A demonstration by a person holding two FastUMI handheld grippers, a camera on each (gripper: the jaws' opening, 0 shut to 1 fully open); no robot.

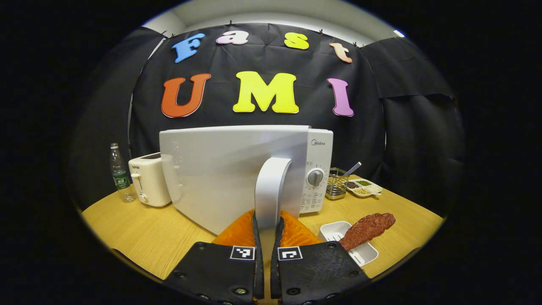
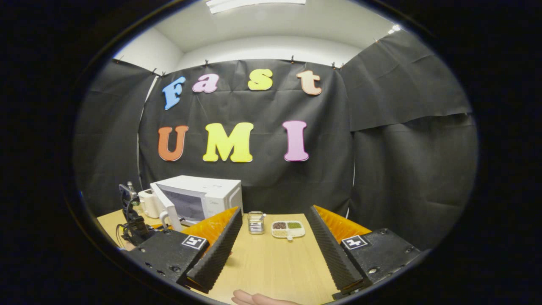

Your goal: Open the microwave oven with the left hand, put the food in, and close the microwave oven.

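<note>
Fingers of the left gripper (image 1: 267,237) pinch the white handle (image 1: 271,190) of the microwave oven (image 1: 315,169), whose door (image 1: 220,169) stands partly swung out; the pull is best kept along the door's arc, grip firm, until the cavity is fully clear. Just beside, the food (image 1: 367,228), a brown meat-like piece, lies across a white tray (image 1: 334,232), while the right gripper (image 2: 275,243) hangs spread and empty. Farther back, a wire basket (image 1: 336,184) holds a utensil, and a divided dish (image 1: 365,187) holds grains.

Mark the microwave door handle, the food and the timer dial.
door handle (image 1: 271,190), left gripper view, mid-shaft.
food (image 1: 366,229), left gripper view, middle of the piece.
timer dial (image 1: 315,177), left gripper view, knob face.
</note>
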